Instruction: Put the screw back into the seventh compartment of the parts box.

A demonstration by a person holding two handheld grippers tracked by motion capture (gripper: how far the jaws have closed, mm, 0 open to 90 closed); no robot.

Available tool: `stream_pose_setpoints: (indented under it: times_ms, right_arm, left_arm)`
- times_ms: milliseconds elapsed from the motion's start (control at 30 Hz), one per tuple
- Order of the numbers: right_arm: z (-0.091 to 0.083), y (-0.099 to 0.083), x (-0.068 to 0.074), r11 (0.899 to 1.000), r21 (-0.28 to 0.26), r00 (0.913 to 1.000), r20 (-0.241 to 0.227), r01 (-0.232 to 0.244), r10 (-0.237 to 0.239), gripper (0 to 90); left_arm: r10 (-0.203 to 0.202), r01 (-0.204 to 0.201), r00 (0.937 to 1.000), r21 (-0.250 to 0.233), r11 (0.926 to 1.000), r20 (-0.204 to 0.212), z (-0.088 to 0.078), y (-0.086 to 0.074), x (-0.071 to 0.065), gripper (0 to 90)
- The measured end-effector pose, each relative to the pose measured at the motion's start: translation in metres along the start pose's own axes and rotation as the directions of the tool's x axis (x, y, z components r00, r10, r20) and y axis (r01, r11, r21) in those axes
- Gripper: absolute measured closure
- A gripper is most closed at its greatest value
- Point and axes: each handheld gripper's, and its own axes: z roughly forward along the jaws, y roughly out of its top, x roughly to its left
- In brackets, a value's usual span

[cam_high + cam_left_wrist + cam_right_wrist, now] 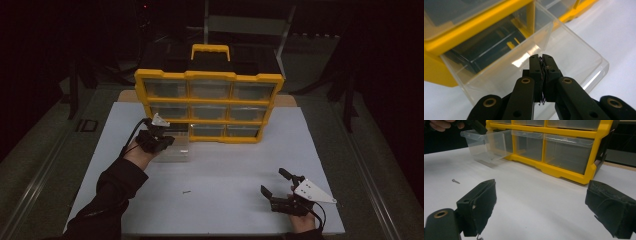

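The clear drawer (174,148) stands pulled out of the yellow organizer (210,106), directly beneath your left tongs (541,58), which are pinched together, apparently empty. A screw (186,191) lies on the desk (225,170), left of your wide-spread right tongs (274,182), not yet collected.

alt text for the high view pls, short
The left gripper, fingers shut, sits at a clear drawer pulled out of the bottom-left slot of a yellow drawer cabinet standing on a white table. The right gripper rests open near the front edge, and a small screw lies between them.
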Motion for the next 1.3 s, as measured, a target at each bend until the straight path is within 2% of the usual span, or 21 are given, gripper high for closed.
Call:
stream_pose_setpoints:
  times_ms: [67,100,167,333,533,567,600,700,733,800,833,967,1100,1133,1167,1300]
  right_arm:
    - [0.000,0.000,0.000,1.000,-0.001,1.0000,0.000,-0.001,0.001,10.1]
    - [0.000,0.000,0.000,1.000,-0.001,1.0000,0.000,-0.002,0.002,10.0]
    - [0.000,0.000,0.000,1.000,-0.002,1.0000,0.000,0.000,0.000,10.1]
    - [-0.001,0.000,-0.001,1.000,-0.003,1.0000,0.001,-0.003,0.003,10.0]
    - [0.000,0.000,0.000,1.000,-0.002,1.0000,0.000,0.000,0.000,10.0]
    - [0.000,0.000,0.000,1.000,-0.001,1.0000,0.000,0.000,0.000,10.1]
    - [0.000,0.000,0.000,1.000,-0.001,1.0000,0.001,0.000,0.000,10.0]
    - [0.000,0.000,0.000,1.000,-0.002,1.0000,0.001,0.000,0.000,10.0]
    - [0.000,0.000,0.000,1.000,-0.001,1.0000,0.001,-0.002,0.002,10.0]
    - [0.000,0.000,0.000,1.000,0.000,1.0000,0.001,-0.001,0.001,10.0]
    - [0.000,0.000,0.000,1.000,-0.002,1.0000,0.000,-0.001,0.001,10.0]
    - [0.000,0.000,0.000,1.000,0.000,1.0000,0.000,-0.002,0.002,10.1]
    - [0.000,0.000,0.000,1.000,0.000,1.0000,0.000,-0.001,0.001,10.1]
    - [0.000,0.000,0.000,1.000,0.001,1.0000,0.000,-0.002,0.002,10.0]
    - [0.000,0.000,0.000,1.000,0.001,1.0000,0.000,-0.002,0.002,10.0]
    - [0.000,0.000,0.000,1.000,0.001,1.0000,-0.001,0.000,0.000,10.0]
  left_arm:
    - [-0.004,0.005,1.0000,0.017,0.9999,-0.002,0.002,0.001,0.000,86.3]
    - [-0.006,0.006,0.9999,0.019,0.9998,0.010,0.003,0.001,0.000,85.9]
    - [-0.019,0.019,0.9998,0.016,0.9997,0.010,0.003,0.000,0.001,83.5]
    - [-0.029,0.029,0.9995,-0.009,0.9995,0.011,-0.005,0.002,0.002,65.6]
    - [-0.041,0.043,0.9985,-0.044,0.9981,0.036,-0.016,0.003,0.003,50.3]
    - [-0.033,0.036,0.9983,-0.047,0.9982,0.049,-0.021,0.003,0.001,50.3]
    - [-0.029,0.032,0.9979,-0.047,0.9984,0.059,-0.022,0.003,0.000,43.4]
    - [0.000,0.003,0.9980,-0.045,0.9990,0.063,-0.026,0.002,-0.004,31.4]
    - [0.003,-0.001,0.9986,-0.043,0.9991,0.053,-0.026,0.001,-0.006,25.7]
    - [0.014,-0.009,0.9962,-0.053,0.9986,0.086,-0.028,-0.001,-0.008,21.1]
    - [0.022,-0.018,0.9964,-0.053,0.9985,0.082,-0.029,-0.001,-0.010,18.4]
    - [0.039,-0.031,0.9927,-0.072,0.9969,0.114,-0.033,-0.004,-0.015,12.7]
    - [0.042,-0.033,0.9923,-0.080,0.9963,0.116,-0.037,-0.007,-0.020,3.3]
    - [0.042,-0.033,0.9923,-0.080,0.9963,0.116,-0.037,-0.007,-0.020,3.3]
    - [0.050,-0.037,0.9894,-0.096,0.9947,0.136,-0.040,-0.008,-0.023,3.3]
    - [0.095,-0.076,0.9828,-0.120,0.9898,0.158,-0.045,-0.012,-0.034,2.4]
